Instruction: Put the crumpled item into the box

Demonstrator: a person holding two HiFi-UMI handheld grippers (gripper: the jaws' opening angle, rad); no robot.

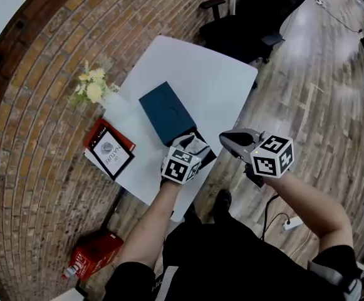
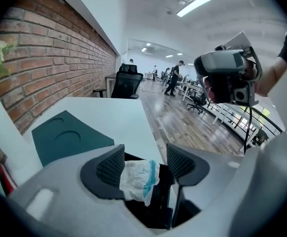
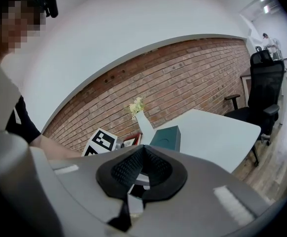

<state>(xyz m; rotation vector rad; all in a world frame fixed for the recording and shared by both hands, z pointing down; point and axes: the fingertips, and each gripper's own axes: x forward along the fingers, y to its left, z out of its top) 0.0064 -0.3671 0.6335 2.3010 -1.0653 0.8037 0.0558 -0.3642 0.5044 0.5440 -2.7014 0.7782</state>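
Observation:
The crumpled item (image 2: 138, 179), white paper with teal print, lies between the jaws of my left gripper (image 2: 144, 157), over the inside of a black open box (image 2: 164, 204). It rests beside the left pad, with a clear gap to the right pad, so the gripper is open. In the head view the left gripper (image 1: 193, 146) hovers over the box (image 1: 208, 155) at the table's near edge. A dark teal lid (image 1: 166, 113) lies just behind it. My right gripper (image 1: 224, 137) hangs off the table's edge, shut and empty, with its pads (image 3: 133, 168) meeting.
The white table (image 1: 200, 68) carries a vase of flowers (image 1: 93, 88) and a red-edged framed picture (image 1: 110, 150) at its left. A brick wall runs along the left. A black office chair (image 1: 244, 24) stands behind the table. A red box (image 1: 94, 253) and a power strip (image 1: 291, 222) lie on the wooden floor.

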